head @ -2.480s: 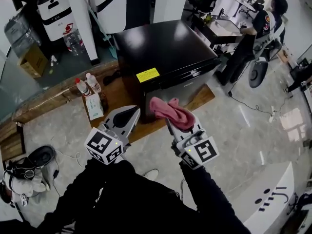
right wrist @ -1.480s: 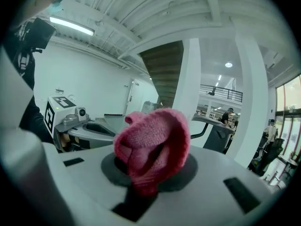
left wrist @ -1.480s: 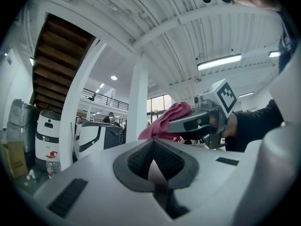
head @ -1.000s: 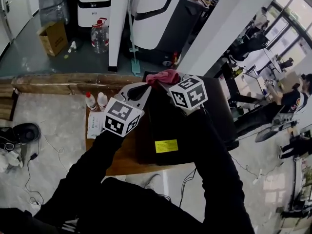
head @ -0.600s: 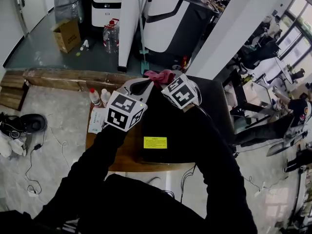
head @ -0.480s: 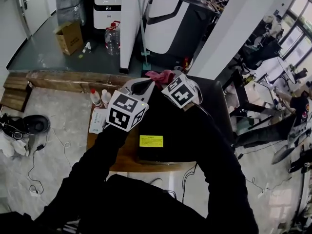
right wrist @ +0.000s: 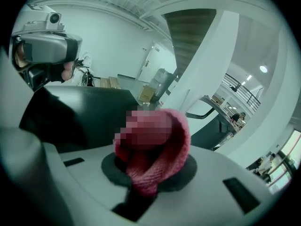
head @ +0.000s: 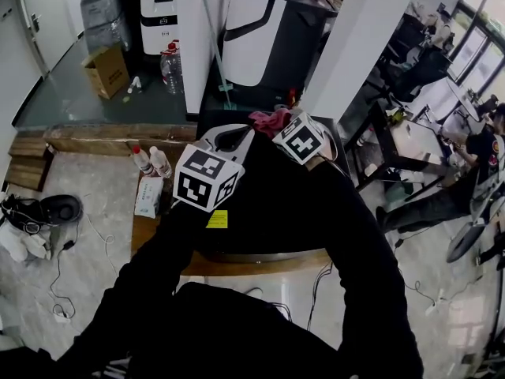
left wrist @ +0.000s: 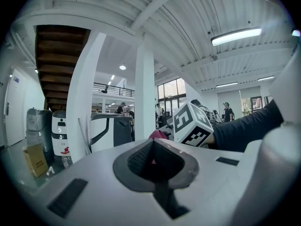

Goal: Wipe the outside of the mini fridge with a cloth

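Head view: the mini fridge (head: 252,219), black, with a yellow label (head: 218,219) near its front left, stands on a wooden platform (head: 158,235); the person's dark sleeves cover much of its top. The right gripper (head: 280,129) is reached out to the far edge of the fridge top, jaws pinching a pink cloth (head: 268,121). The cloth bunches up out of the jaw tips and sits over the back edge; contact with the fridge can't be made out. Right gripper view: the knit cloth (right wrist: 162,154) is clamped in the jaw slot, with a loop standing above it. The left gripper (head: 234,136) is just beside the right one, on its left, over the fridge top; the left gripper view shows its jaws pressed together on nothing. Two small bottles (head: 150,161) and a white packet (head: 148,196) stand on the platform left of the fridge.
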The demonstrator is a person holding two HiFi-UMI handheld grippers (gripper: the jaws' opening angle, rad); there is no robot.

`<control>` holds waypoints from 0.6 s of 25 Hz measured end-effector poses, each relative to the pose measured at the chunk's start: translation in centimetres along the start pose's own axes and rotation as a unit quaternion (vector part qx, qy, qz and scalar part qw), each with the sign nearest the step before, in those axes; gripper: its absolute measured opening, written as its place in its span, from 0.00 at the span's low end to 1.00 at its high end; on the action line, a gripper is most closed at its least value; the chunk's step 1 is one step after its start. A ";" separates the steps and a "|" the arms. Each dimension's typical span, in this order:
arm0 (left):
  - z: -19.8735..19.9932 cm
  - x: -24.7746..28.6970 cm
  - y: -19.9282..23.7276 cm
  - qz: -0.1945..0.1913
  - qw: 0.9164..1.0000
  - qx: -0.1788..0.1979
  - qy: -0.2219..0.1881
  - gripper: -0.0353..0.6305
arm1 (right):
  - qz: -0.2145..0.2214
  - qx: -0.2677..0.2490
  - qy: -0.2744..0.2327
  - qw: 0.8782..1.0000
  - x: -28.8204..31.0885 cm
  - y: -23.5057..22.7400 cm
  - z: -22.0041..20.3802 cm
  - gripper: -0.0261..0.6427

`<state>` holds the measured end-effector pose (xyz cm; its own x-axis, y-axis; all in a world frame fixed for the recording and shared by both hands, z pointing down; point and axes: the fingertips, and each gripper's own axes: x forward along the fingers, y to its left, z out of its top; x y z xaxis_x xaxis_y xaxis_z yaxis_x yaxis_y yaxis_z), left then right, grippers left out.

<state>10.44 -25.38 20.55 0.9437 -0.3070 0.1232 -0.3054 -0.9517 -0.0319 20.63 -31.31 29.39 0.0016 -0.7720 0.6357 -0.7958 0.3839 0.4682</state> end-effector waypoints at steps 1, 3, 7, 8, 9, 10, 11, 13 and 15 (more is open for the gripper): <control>0.0 0.4 -0.8 -0.003 1.000 0.000 0.000 0.06 | -0.002 -0.002 0.002 1.000 -0.3 -0.5 -0.8 0.15; 0.1 1.1 -2.4 -0.007 1.000 -0.001 -0.001 0.06 | -0.006 -0.002 0.005 1.000 -1.0 -1.4 -2.7 0.15; 0.3 2.3 -5.5 -0.009 1.000 -0.002 -0.003 0.06 | -0.020 0.011 0.015 1.000 -2.9 -3.8 -6.7 0.15; 0.4 2.7 -6.2 -0.010 1.000 -0.001 -0.003 0.06 | -0.024 0.016 0.019 0.999 -3.4 -4.5 -7.7 0.15; 0.4 3.0 -6.8 -0.011 1.000 -0.001 -0.002 0.06 | -0.028 0.022 0.023 0.999 -4.0 -5.2 -8.7 0.15; 0.3 3.2 -7.3 -0.011 1.000 -0.002 -0.002 0.06 | -0.032 0.028 0.025 0.999 -4.5 -5.9 -9.7 0.15; 0.2 3.4 -7.8 -0.010 1.000 -0.003 -0.002 0.06 | -0.035 0.033 0.026 0.998 -5.0 -6.5 -10.7 0.15; 0.1 3.6 -8.6 -0.007 1.000 -0.008 -0.002 0.06 | -0.040 0.043 0.028 0.998 -5.9 -7.4 -12.4 0.15; 0.0 3.7 -9.3 -0.003 1.000 -0.010 -0.002 0.06 | -0.045 0.050 0.033 0.997 -6.8 -8.4 -13.9 0.15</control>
<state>16.77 -17.66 21.31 0.9462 -0.3004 0.1199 -0.3013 -0.9535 -0.0113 35.71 -22.23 29.64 0.1137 -0.7647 0.6343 -0.8471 0.2589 0.4641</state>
